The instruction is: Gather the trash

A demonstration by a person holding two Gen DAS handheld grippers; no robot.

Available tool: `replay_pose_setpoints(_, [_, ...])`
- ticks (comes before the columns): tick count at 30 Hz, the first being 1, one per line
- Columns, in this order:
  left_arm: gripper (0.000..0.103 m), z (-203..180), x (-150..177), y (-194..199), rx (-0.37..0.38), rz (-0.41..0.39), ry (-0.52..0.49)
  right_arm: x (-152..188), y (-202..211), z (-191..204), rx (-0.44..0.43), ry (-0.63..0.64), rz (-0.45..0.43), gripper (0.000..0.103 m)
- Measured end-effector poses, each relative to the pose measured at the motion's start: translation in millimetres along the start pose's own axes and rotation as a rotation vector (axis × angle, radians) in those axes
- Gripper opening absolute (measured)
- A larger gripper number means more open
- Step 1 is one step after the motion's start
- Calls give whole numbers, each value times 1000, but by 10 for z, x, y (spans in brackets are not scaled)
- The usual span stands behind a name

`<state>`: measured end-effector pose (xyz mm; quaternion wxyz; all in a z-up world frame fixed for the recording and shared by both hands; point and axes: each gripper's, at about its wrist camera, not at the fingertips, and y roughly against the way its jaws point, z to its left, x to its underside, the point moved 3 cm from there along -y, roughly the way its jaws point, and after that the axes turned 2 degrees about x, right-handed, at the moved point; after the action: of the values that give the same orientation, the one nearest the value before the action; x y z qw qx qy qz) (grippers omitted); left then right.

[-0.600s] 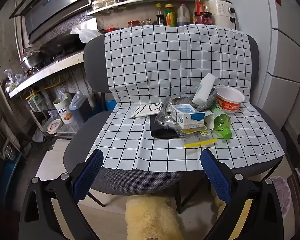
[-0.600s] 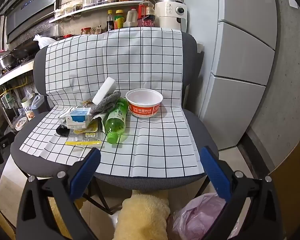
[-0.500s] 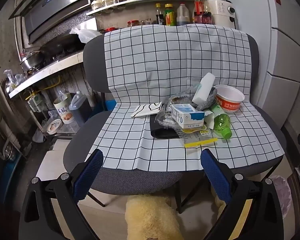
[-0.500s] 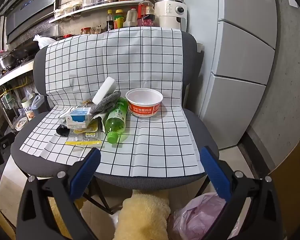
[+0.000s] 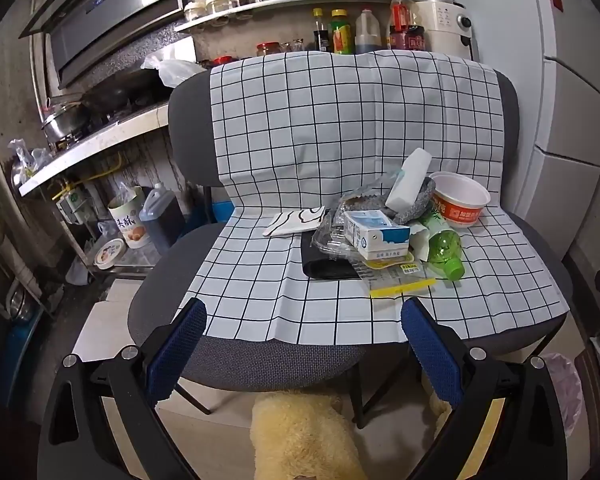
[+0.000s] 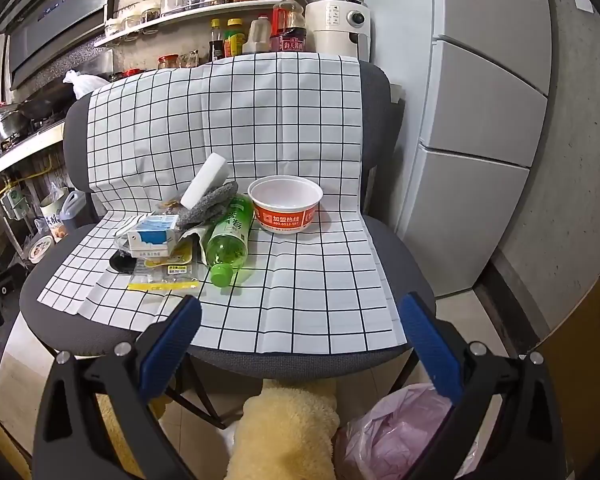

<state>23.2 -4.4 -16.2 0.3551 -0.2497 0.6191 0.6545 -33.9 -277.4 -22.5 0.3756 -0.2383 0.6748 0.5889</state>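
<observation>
Even, cool indoor light fills both views, with soft shadows under the red bowl point(image 6: 286, 210). Focus is sharp at centre; fisheye bending curves the edges, and the corners fall black.

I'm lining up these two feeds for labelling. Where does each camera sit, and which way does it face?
Left wrist: on the left gripper, angled down at the chair's left side; its open blue fingers show.
Right wrist: on the right gripper, angled down at the chair's right side; its open fingers show.
Shared: green bottle, red bowl, milk carton.
</observation>
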Motion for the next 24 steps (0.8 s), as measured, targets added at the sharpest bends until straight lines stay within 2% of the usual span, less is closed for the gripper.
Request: replay_pose_setpoints(24, [97,70,-9,-12,0,0,15,1,-24,29,2,8,5,97])
